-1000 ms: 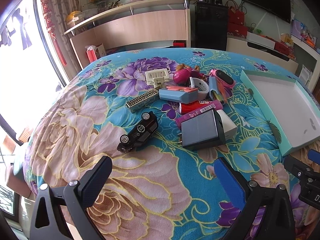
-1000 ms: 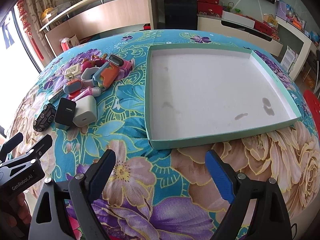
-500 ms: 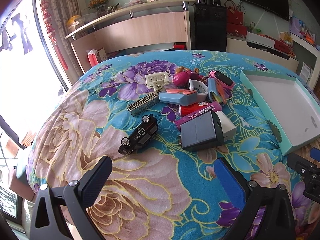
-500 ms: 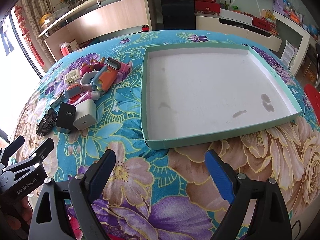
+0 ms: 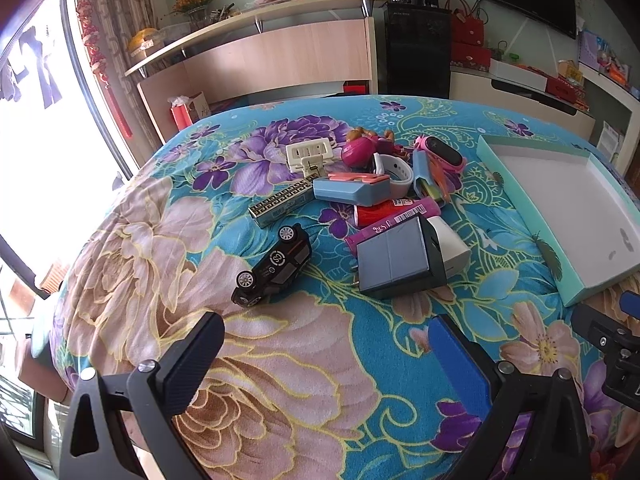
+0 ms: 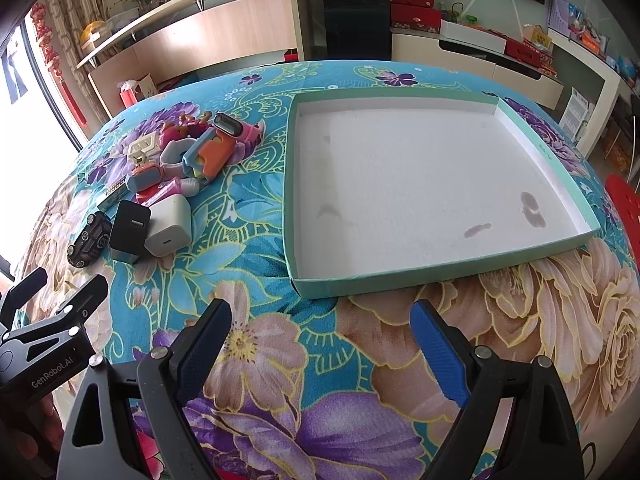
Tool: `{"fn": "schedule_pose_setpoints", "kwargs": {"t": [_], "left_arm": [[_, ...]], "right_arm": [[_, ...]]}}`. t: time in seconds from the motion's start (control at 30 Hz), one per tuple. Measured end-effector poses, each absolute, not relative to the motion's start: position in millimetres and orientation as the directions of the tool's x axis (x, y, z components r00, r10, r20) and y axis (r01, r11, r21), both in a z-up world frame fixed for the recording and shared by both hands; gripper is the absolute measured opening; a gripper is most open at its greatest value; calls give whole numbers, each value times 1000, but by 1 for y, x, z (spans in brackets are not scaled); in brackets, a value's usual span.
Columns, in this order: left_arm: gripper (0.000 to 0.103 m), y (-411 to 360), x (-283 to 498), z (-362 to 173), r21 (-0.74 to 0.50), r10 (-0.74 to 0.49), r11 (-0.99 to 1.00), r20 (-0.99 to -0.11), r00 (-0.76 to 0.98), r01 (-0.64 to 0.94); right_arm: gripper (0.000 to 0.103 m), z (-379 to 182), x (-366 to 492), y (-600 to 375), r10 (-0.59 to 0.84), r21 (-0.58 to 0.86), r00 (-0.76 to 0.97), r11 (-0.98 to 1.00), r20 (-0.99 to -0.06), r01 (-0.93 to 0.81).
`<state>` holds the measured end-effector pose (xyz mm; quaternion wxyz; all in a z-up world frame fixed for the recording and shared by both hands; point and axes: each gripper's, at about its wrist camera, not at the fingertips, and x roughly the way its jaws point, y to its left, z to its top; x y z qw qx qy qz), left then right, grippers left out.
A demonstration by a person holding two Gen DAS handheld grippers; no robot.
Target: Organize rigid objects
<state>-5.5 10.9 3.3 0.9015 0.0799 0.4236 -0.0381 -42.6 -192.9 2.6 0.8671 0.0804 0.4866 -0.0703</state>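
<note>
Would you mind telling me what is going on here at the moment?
A person holds a gripper in each hand above a floral blanket. The left gripper and right gripper are both open and empty. A pile of small items, including a black toy car and two chargers, lies beside an empty teal tray. Nothing has been picked up yet.

Floral blanket point(image 5: 280, 360) covers the bed. On it: shallow teal-rimmed tray point(image 6: 576, 168) w/ white floor, right side; left of it a clutter pile: toy car point(image 5: 276, 264), black charger point(image 5: 396, 260), white charger point(image 6: 168, 226), watches, small boxes.
</note>
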Motion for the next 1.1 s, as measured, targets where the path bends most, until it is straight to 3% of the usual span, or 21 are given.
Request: {"fn": "schedule_pose_setpoints", "kwargs": {"t": [0.63, 1.1], "left_arm": [[103, 9, -6, 3, 108, -6, 984, -773, 635, 141], [103, 33, 3, -2, 29, -54, 991, -804, 592, 130]], "right_arm": [[91, 3, -41, -189, -61, 44, 511, 981, -857, 190], [91, 19, -33, -181, -39, 53, 549, 987, -835, 150]]}}
